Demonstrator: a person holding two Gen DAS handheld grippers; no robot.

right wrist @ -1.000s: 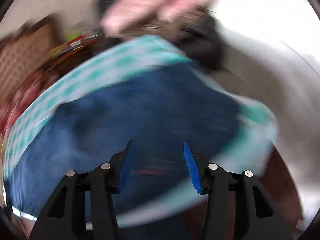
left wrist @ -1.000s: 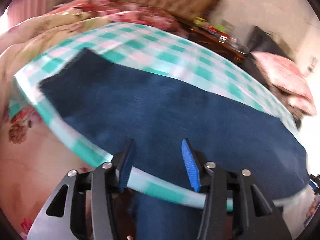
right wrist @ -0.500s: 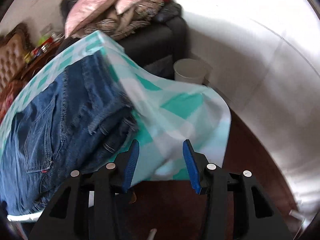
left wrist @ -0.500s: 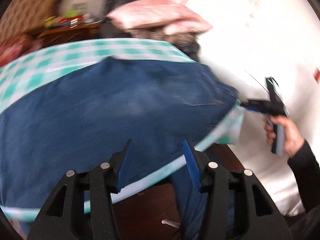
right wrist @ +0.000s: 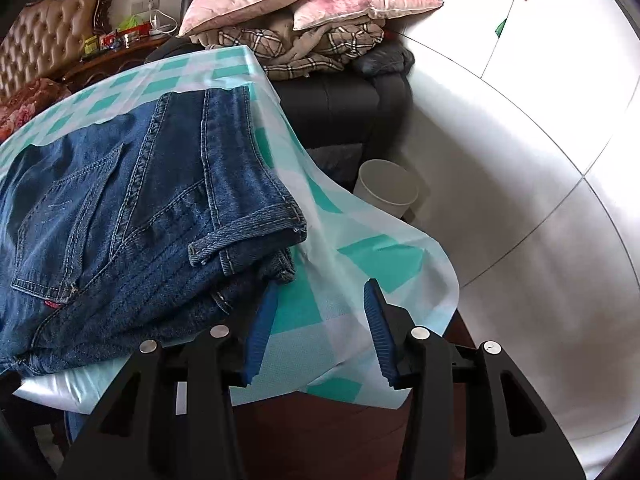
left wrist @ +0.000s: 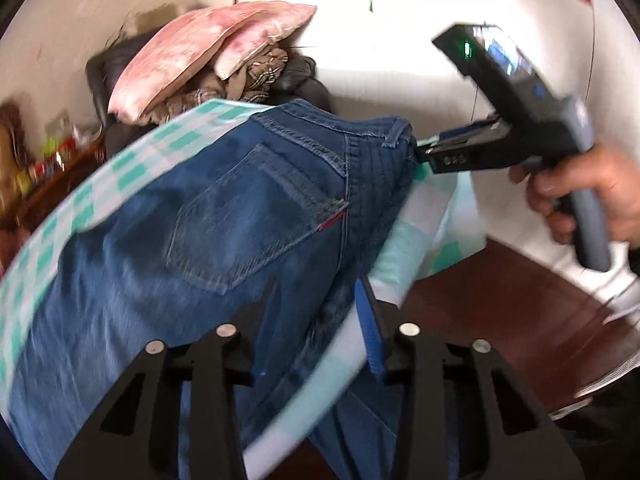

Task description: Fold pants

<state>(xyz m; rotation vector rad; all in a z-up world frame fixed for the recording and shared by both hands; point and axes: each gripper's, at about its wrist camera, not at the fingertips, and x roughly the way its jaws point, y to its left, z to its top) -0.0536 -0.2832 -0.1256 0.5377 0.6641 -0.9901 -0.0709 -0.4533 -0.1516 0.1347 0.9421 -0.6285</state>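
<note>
Right gripper (right wrist: 318,332) — jaws apart, empty, its left pad just beside the waistband corner. Left gripper (left wrist: 320,320) — jaws apart over the seat. Jeans (right wrist: 132,216) — on our checked tablecloth (right wrist: 360,256), long axis running left from the waistband; right gripper nearer.

No lettering can be read on anything in view.

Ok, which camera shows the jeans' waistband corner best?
The right wrist view: the waistband corner is sharp, stitching and belt loop clear, beside the open right gripper. The left wrist view shows it smaller and blurred.
</note>
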